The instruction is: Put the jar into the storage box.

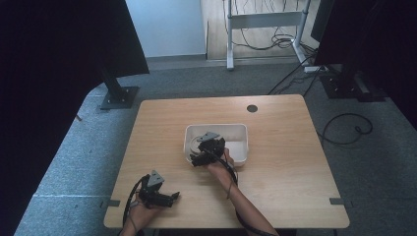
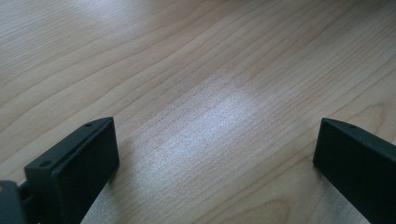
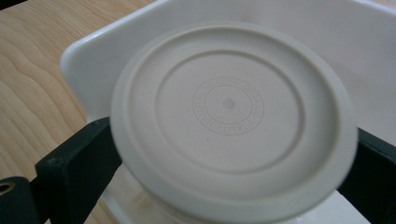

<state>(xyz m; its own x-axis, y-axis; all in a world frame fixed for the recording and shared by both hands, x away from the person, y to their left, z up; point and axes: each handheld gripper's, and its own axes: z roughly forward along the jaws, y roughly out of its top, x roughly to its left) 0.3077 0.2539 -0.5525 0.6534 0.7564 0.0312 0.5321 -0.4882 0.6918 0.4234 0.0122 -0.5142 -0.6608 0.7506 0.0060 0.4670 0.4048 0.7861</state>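
The right gripper (image 3: 229, 154) pinches a round cream lid (image 3: 231, 116) between its two black jaws, one jaw on each side of the rim. In the right gripper view the lid is tilted a little toward the camera, and faint raised letters run in a ring at its middle. It hangs over the near-left corner of a white tub (image 3: 93, 51); I cannot tell if its lower edge touches the tub or is just above it.

From the high view, the right gripper (image 1: 206, 147) is over the near-left part of the tub (image 1: 241, 130), which stands near the middle of the wooden table (image 1: 285, 172). The person's right hand (image 1: 219, 164) holds it from the near side.

The left gripper (image 2: 215, 154) is spread wide with nothing between its jaws, and it looks at bare wood. In the high view it rests low at the near-left corner of the table (image 1: 160, 194), well apart from the tub.

The risk, in my opinion, comes from the grip. The jaws hold only the thin rim of a smooth, round lid, so it may turn or slip out if the hand tilts more. If the lid is released while it is tilted, it may land on the wall of the tub and slide outside. Pressing down could also push the light tub, because the other gripper does not hold it.
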